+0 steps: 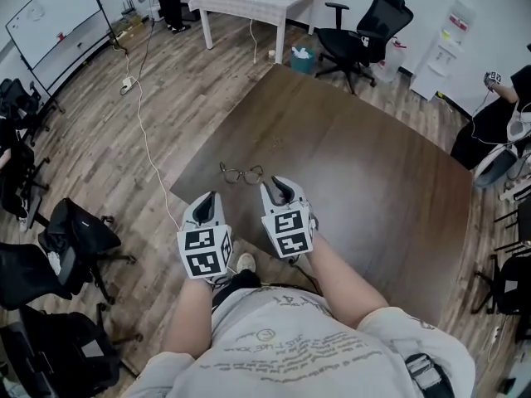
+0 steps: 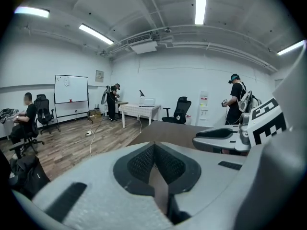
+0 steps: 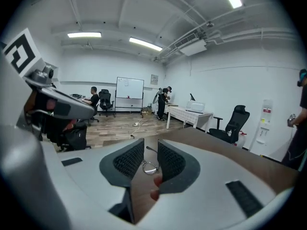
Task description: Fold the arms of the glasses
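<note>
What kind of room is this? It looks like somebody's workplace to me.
Probably a shared office or lab workroom. A whiteboard on a stand sits by the wall, black swivel office chairs are scattered about, and a white table stands at the far end, all under ceiling strip lights.

Head steeply down — gripper views level; right shares glasses point(image 1: 241, 173).

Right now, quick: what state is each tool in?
Left tool: closed, holding nothing.
Right tool: open, empty; the glasses lie just ahead of it.
</note>
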`<state>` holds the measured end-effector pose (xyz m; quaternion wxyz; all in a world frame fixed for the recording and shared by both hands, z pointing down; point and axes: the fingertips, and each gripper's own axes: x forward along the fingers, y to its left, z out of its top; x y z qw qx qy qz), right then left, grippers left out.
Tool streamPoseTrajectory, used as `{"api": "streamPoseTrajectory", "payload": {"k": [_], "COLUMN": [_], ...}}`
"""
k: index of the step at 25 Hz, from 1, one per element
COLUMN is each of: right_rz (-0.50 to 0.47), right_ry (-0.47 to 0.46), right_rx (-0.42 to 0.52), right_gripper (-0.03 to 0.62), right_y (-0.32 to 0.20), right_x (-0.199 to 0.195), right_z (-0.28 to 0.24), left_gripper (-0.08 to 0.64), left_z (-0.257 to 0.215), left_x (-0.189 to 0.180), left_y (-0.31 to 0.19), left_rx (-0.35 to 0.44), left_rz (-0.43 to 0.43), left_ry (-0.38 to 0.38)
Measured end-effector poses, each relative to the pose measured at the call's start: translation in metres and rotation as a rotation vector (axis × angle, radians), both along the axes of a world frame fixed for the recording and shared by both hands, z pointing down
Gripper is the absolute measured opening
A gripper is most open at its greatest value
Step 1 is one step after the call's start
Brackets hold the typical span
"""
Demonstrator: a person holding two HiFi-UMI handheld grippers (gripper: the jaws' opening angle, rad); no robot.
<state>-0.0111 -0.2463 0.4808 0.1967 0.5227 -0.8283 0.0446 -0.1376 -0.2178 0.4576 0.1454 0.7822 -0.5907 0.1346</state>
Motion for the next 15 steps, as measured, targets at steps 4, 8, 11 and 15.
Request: {"api": "streamPoseTrajectory", "payload": {"k": [4, 8, 11, 15], "right_rz": [0.003, 0.016, 0.024, 0.014], "right_ry": [0.105, 0.197, 0.246, 0.299], "right_rx": [-0.036, -0.071, -0.073, -0.050], "right_gripper": [0.098, 0.098, 0.090, 0.074], "right_y": [-0.026, -0.047, -0.060, -0.075], "right_x": [-0.007, -0.008, -0.009, -0.014], "right_z": [0.033, 0.065, 0.078, 0.085], "left_gripper": [0.014, 0.014, 0.014, 0.014], "left_z": [0.016, 0.030, 0.037, 0.048], "left_x": [-0.011, -0.020, -0.025, -0.029], "left_y": [-0.022, -0.040, -0.051, -0.061], "left_rx": [-0.031, -0.061, -0.079, -0.102], "left_rz": [0.024, 0.039, 0.046, 0.049], "left_ry": [-0.003, 0.003, 0.009, 0.017]}}
